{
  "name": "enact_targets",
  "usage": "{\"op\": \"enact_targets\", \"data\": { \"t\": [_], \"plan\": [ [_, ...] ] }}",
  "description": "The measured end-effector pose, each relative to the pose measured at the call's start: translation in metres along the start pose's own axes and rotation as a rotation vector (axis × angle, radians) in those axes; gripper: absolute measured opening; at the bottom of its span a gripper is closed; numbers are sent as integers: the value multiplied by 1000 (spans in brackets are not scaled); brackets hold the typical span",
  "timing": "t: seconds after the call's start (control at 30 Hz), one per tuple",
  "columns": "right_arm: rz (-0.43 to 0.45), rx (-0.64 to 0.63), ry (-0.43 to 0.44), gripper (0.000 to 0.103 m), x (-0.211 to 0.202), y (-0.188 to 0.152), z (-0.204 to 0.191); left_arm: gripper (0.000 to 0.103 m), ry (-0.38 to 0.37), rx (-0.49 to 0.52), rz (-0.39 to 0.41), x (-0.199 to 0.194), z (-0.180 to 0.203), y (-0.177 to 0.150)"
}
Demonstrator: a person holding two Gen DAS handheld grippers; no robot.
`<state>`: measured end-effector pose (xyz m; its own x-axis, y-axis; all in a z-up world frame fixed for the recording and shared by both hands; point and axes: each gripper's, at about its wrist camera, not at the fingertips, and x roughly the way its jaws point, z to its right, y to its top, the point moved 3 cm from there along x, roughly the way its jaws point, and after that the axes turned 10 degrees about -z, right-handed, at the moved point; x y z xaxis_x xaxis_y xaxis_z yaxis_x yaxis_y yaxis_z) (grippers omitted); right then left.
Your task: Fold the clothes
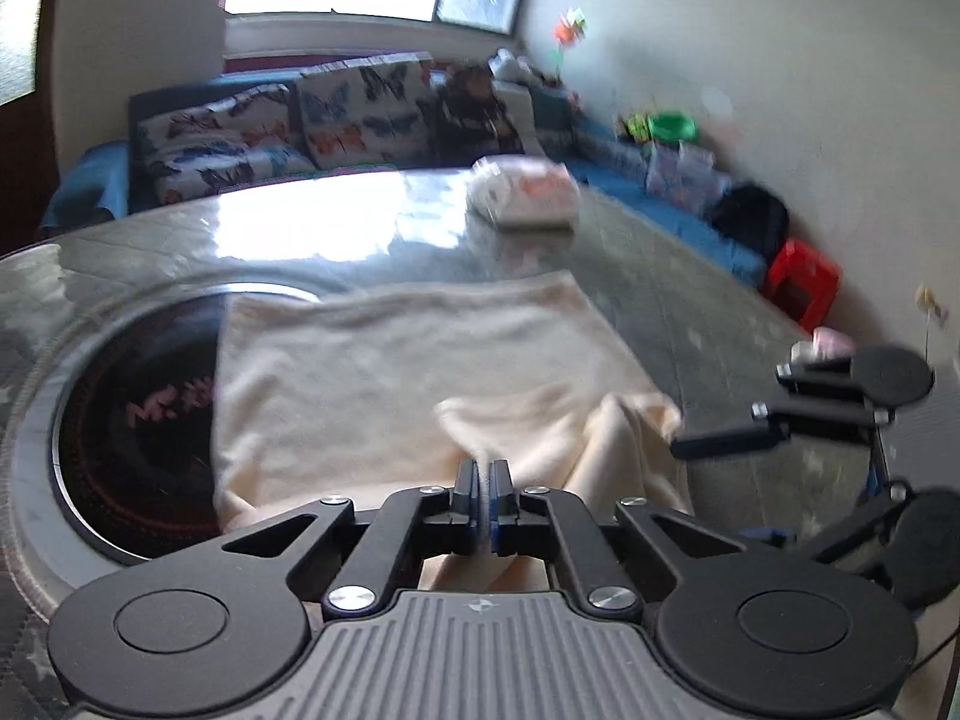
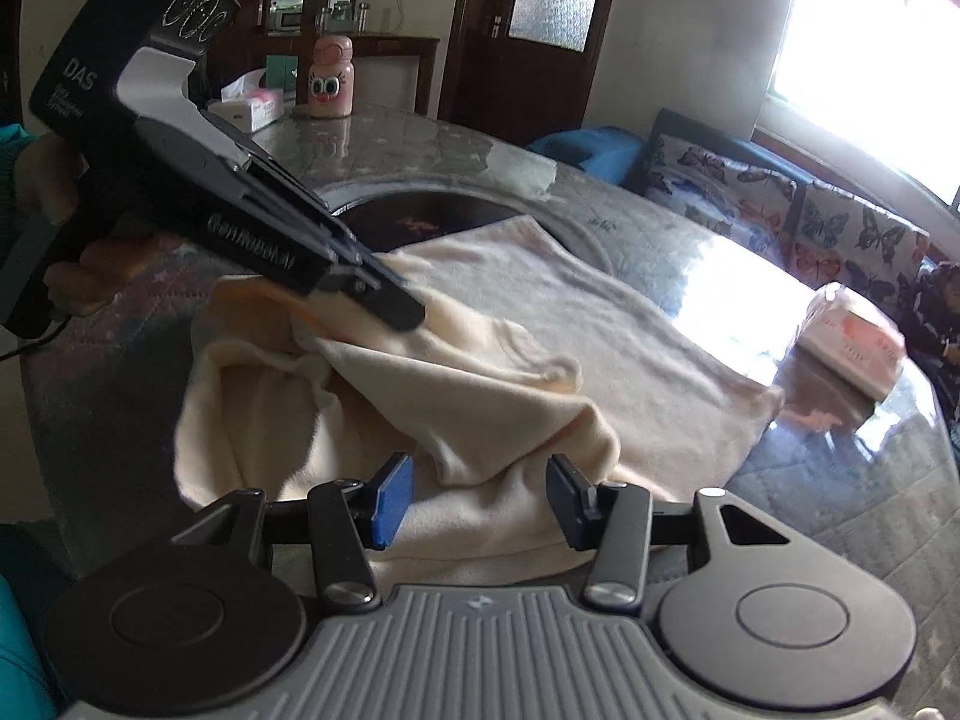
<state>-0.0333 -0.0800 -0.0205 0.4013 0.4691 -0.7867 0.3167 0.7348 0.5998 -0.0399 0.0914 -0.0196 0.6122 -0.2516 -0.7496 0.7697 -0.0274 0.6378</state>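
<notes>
A cream cloth [image 1: 390,372] lies partly folded on the glass-topped round table, its far half flat and its near edge bunched. My left gripper [image 1: 483,480] is shut on a fold of the cream cloth at its near edge. In the right wrist view the left gripper [image 2: 390,300] comes in from the upper left and pinches the cloth [image 2: 480,372], lifting it a little. My right gripper [image 2: 480,498] is open, its blue-padded fingers [image 2: 390,504] on either side of the cloth's near fold, not closed on it. It also shows in the left wrist view [image 1: 720,444] beside the cloth's right corner.
A dark round hotplate [image 1: 132,420] is set in the table centre, partly under the cloth. A tissue pack [image 1: 522,192] lies on the far side. A pink bottle [image 2: 330,78] and tissue box [image 2: 252,105] stand at the table's edge. A butterfly-print sofa [image 1: 300,120] and red stool [image 1: 801,282] stand beyond.
</notes>
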Motion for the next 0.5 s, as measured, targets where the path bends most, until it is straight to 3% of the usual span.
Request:
{"op": "enact_targets", "data": {
  "t": [0.17,0.27,0.5],
  "plan": [
    [40,-25,24,45,-6,17,-9,3,68,-96,73,-26,-30,6],
    [45,-53,69,37,4,31,-23,3,122,-150,113,-43,-52,4],
    [37,-113,126,33,34,60,-53,3,254,-287,183,-81,-102,-17]
  ]
}}
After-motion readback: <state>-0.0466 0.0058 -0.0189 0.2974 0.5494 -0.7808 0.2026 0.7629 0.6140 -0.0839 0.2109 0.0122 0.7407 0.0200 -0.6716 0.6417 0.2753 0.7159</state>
